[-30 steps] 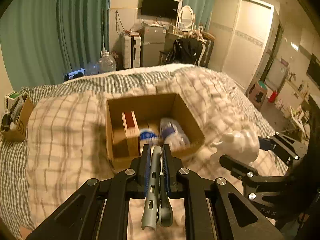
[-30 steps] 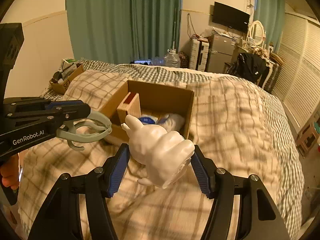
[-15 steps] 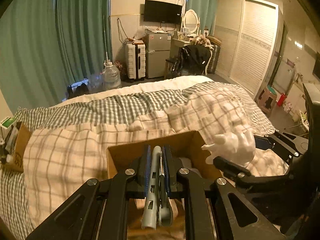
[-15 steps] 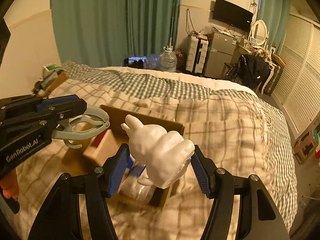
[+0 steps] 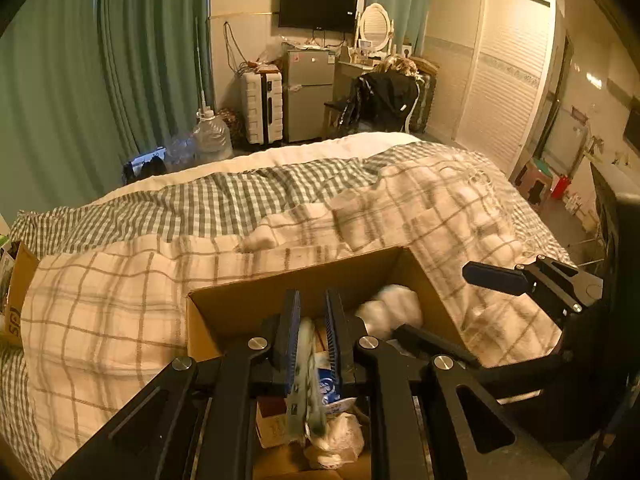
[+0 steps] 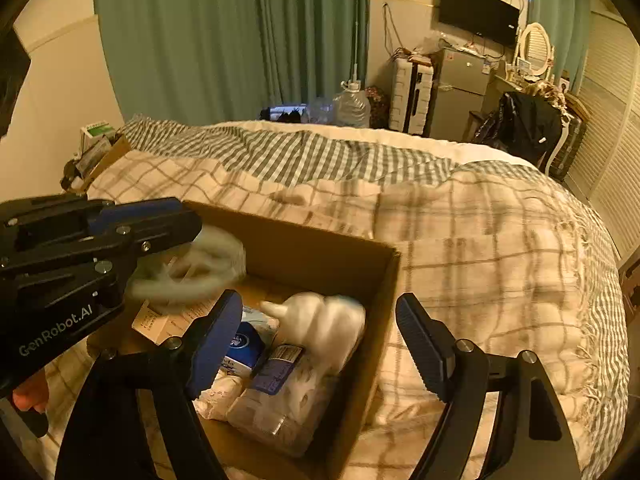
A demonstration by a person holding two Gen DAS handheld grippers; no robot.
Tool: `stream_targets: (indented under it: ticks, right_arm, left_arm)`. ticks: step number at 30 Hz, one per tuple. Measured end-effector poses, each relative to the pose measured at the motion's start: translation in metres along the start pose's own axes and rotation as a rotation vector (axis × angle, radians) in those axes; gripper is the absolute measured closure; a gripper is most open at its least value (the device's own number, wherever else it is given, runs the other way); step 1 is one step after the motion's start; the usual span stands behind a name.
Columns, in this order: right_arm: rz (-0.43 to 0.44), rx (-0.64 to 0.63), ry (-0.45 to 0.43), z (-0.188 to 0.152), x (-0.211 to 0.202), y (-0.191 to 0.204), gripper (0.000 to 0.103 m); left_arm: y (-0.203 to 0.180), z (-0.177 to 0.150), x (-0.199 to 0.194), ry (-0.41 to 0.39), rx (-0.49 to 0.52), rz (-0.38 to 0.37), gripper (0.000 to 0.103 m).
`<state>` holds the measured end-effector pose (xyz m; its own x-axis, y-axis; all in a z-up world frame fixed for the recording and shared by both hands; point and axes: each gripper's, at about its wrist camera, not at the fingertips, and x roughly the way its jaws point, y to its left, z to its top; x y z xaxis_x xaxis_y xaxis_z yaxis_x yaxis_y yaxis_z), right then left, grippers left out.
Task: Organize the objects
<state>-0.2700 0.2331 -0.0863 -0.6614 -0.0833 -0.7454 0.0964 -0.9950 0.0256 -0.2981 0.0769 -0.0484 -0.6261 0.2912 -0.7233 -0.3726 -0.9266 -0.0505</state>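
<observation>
An open cardboard box lies on the plaid bedcover. My right gripper is open above it; the white plush figure is free of the pads and lies blurred on the packets inside the box. My left gripper has its pads slightly apart with the grey-green clip between them, over the box's left part; the clip shows blurred in the right wrist view. The box also holds a blue-labelled packet, clear plastic packs and a small carton.
The bed carries a plaid blanket and green gingham sheet. A second small cardboard box with items stands at the left bed edge. Curtains, a water jug, a fridge and a chair stand beyond the bed.
My right gripper has opened and let the white plush figure go into the box. Both grippers moved down over the box. The left gripper's pads have parted a little and the clip is blurred.
</observation>
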Motion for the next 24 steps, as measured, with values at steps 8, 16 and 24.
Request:
stream_targets:
  ticks: [8, 16, 24]
  right_arm:
    - [-0.065, 0.007, -0.070, 0.006, -0.077, -0.006, 0.024]
    - [-0.153, 0.013, -0.179, 0.011, -0.183, -0.004, 0.019]
    - [-0.220, 0.025, -0.269, -0.002, -0.266, 0.003, 0.012]
  left_arm:
    - [-0.007, 0.008, -0.060, -0.047, -0.020, 0.015, 0.046]
    - [-0.022, 0.006, -0.149, -0.155, -0.004, 0.054, 0.029]
    - [-0.026, -0.010, -0.219, -0.260, 0.010, 0.113, 0.006]
